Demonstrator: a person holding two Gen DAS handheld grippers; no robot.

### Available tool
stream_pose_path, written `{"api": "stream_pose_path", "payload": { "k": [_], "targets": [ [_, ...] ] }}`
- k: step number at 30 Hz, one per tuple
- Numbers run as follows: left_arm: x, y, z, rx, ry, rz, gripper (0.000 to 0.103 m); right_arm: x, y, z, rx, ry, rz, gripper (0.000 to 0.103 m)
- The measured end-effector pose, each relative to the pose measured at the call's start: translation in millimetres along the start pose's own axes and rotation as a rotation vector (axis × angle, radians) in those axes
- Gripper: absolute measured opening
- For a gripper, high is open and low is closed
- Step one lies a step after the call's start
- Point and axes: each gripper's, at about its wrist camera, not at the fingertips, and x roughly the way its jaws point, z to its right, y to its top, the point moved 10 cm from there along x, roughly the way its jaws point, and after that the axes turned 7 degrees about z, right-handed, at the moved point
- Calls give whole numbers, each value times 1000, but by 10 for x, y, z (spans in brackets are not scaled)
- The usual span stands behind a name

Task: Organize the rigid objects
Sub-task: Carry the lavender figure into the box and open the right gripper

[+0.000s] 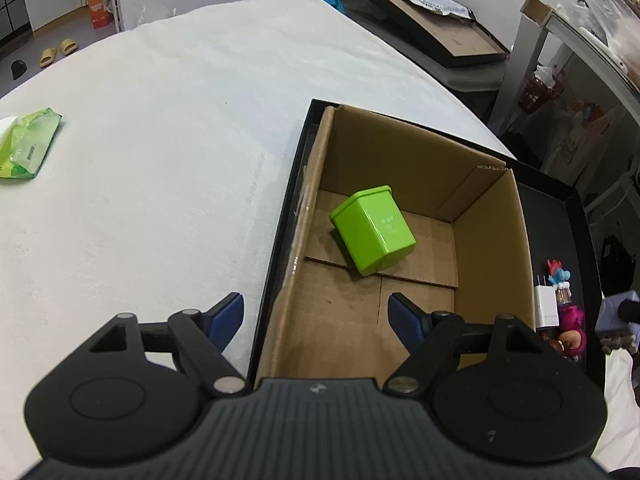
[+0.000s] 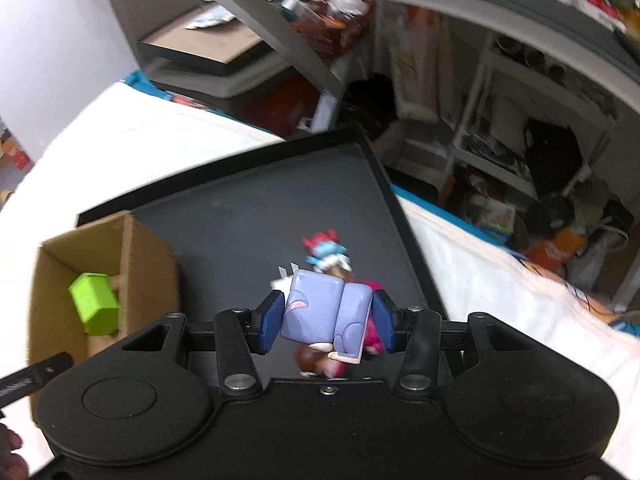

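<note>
A lime-green lidded box (image 1: 372, 233) lies tipped on the floor of an open cardboard box (image 1: 492, 240). My left gripper (image 1: 316, 314) hovers open over the cardboard box's near left rim, holding nothing. My right gripper (image 2: 326, 320) is shut on a lavender block-shaped toy figure (image 2: 325, 314), held above a black tray (image 2: 248, 216). Under it on the tray lie a blue-and-red figurine (image 2: 326, 250), a white charger (image 1: 546, 304) and pink and brown toys (image 1: 572, 330). The right wrist view also shows the green box (image 2: 96, 304) inside the cardboard box (image 2: 144, 264).
A white cloth-covered table (image 1: 168, 152) carries a green tissue pack (image 1: 28, 144) at far left. Beyond the table's right edge stand cluttered shelves (image 2: 520, 128) and a black-framed board (image 1: 432, 20). A person's hand (image 2: 10, 452) shows at the lower left of the right wrist view.
</note>
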Motion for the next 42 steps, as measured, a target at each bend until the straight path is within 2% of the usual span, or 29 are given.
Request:
{"api": "stream_pose_path", "payload": {
  "k": [7, 17, 19, 21, 23, 24, 31, 38, 42],
  "targets": [
    [-20, 28, -59, -13, -1, 24, 75, -150, 87, -443, -68, 53, 27, 46],
    [39, 32, -99, -20, -11, 29, 59, -241, 128, -1089, -163, 125, 49, 47],
    [88, 22, -145, -43, -9, 19, 50, -234, 124, -1207, -179, 134, 51, 47],
    [105, 8, -185, -70, -19, 8, 31, -235, 111, -1313, -190, 146, 51, 47],
    [106, 6, -210, -99, -35, 1, 19, -232, 100, -1414, -208, 153, 52, 47],
    [97, 10, -221, -107, -38, 5, 18, -229, 97, -1458, -218, 153, 54, 47],
    [49, -63, -295, -151, -20, 5, 16, -183, 52, -1766, -264, 183, 52, 47],
    [48, -79, -337, -176, -45, -13, 17, -117, -66, -2075, -322, 226, 24, 47],
    [64, -64, -326, -168, -53, -16, 17, -53, -125, -2161, -349, 222, 10, 47]
  ]
}}
